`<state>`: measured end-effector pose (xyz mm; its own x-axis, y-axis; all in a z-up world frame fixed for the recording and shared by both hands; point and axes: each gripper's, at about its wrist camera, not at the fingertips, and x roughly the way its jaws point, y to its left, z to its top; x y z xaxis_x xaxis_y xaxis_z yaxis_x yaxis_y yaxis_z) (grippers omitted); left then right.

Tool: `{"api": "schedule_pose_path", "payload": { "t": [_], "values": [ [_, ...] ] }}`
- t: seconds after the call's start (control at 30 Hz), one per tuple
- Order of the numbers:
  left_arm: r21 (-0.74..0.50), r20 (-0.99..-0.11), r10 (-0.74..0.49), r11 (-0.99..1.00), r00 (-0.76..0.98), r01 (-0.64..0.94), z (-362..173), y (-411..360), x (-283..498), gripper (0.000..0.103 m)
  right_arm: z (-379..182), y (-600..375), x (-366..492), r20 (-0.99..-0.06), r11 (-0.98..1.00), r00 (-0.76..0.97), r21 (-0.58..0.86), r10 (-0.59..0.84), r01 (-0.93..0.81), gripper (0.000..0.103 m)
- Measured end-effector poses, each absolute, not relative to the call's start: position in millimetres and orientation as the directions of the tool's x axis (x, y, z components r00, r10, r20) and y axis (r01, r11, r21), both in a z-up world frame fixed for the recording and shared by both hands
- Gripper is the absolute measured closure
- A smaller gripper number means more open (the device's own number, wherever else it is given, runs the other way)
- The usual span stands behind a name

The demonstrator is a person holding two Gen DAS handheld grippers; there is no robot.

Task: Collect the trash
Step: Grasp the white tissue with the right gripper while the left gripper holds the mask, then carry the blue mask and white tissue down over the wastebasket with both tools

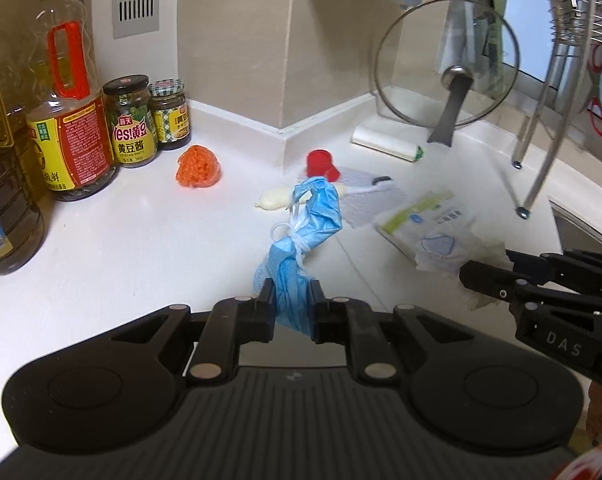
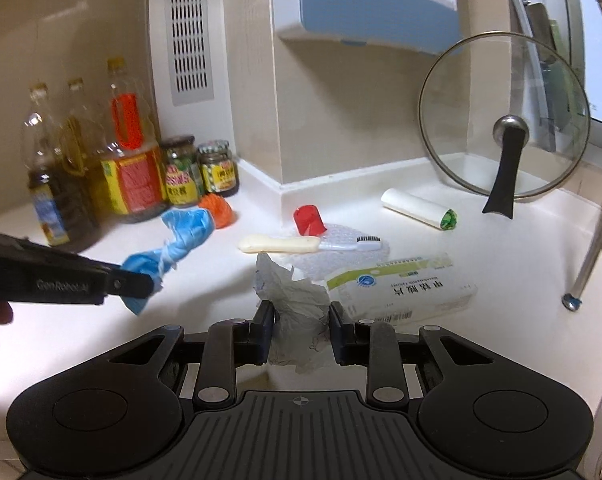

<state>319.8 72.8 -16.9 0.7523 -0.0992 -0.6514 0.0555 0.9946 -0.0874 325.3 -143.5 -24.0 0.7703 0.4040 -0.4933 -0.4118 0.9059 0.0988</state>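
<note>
Okay, twisted blue face mask tied with its white ear loops (image 1: 301, 236): clamped in the left claw (image 1: 292, 300), jaws pinched tight on its lower end, rest sticking forward above the white surface (image 1: 113, 248). Crumpled white tissue (image 2: 297, 304): sits between the right claw (image 2: 301, 328) pads, jaws squeezed onto it, its top poking up past the fingertips.

On the surface just beyond the tissue, a white and green cardboard medicine box (image 2: 401, 288) lies flat. Behind that, a cream-handled brush (image 2: 301, 244) rests on a clear bubble-wrap sheet (image 2: 341, 248), red plastic cap (image 2: 309, 220) touching the sheet's far edge. Orange mesh ball (image 1: 199, 168) sits near two glass sauce jars (image 1: 149, 120), with big oil bottles (image 1: 73, 100) to their left. White paper roll with green end (image 2: 419, 209) lies by the wall. Glass pot lid with black handle (image 2: 505, 140) stands upright, leaning at the back right.
</note>
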Motion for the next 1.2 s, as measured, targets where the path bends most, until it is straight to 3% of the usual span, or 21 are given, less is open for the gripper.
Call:
{"api": "schedule_pose_path", "payload": {
  "t": [0.53, 1.2],
  "values": [
    [-0.098, -0.670, -0.105, 0.994, 0.735, 0.053, -14, 40, 215, 0.089, -19, -173, 228, -0.486, 0.875, 0.734, 0.175, 0.475, -0.451, 0.073],
    [-0.107, -0.797, -0.104, 0.994, 0.595, 0.030, -83, 5, 142, 0.089, -83, -189, 161, -0.655, 0.865, 0.584, 0.241, 0.479, -0.439, 0.073]
  ]
}}
